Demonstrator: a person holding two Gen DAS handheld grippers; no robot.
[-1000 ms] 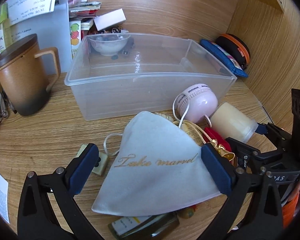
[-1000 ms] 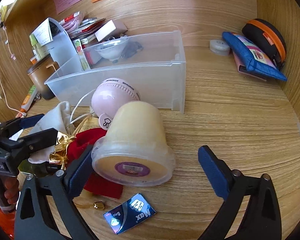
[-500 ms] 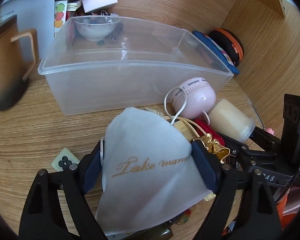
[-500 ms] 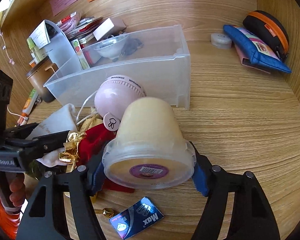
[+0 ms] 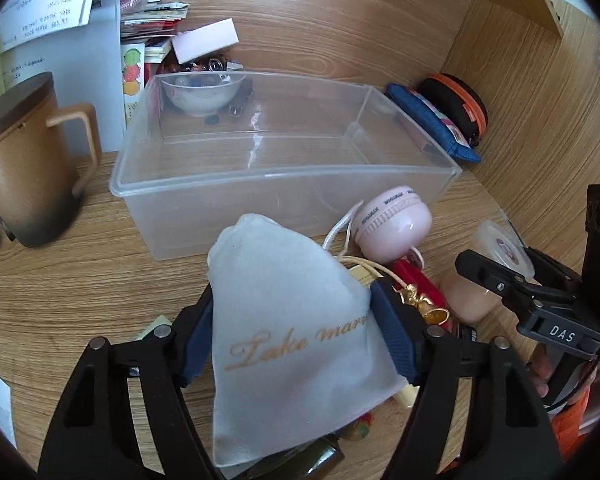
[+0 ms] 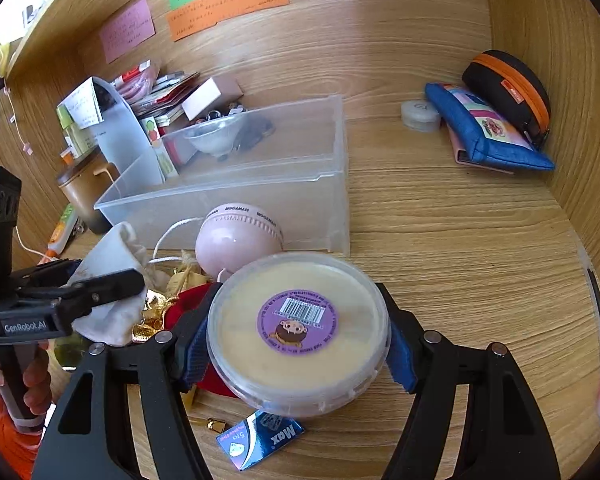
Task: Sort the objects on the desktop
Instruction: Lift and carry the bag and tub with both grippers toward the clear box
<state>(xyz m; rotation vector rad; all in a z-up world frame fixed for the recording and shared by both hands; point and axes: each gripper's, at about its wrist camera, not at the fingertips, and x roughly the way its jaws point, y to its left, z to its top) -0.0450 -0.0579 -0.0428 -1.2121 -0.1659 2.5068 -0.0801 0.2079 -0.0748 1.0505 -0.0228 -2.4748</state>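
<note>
Lower centre of each wrist view: left gripper [image 5: 292, 334], jaws just closing, pinches white drawstring cloth pouch [image 5: 288, 344], lower edge hidden; right gripper [image 6: 296, 342] clamps round cream lidded plastic tub [image 6: 298, 334].

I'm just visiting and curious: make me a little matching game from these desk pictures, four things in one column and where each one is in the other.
Things:
1. white pouch
2. cream tub
3. bowl
4. pink ball

Places:
A. in front of the clear bin, on the desk
B. between the right gripper's pads
C. behind the clear bin's far left corner
D. between the left gripper's pads

Pairs: 1-D, 2-B, 3-C, 4-A
</note>
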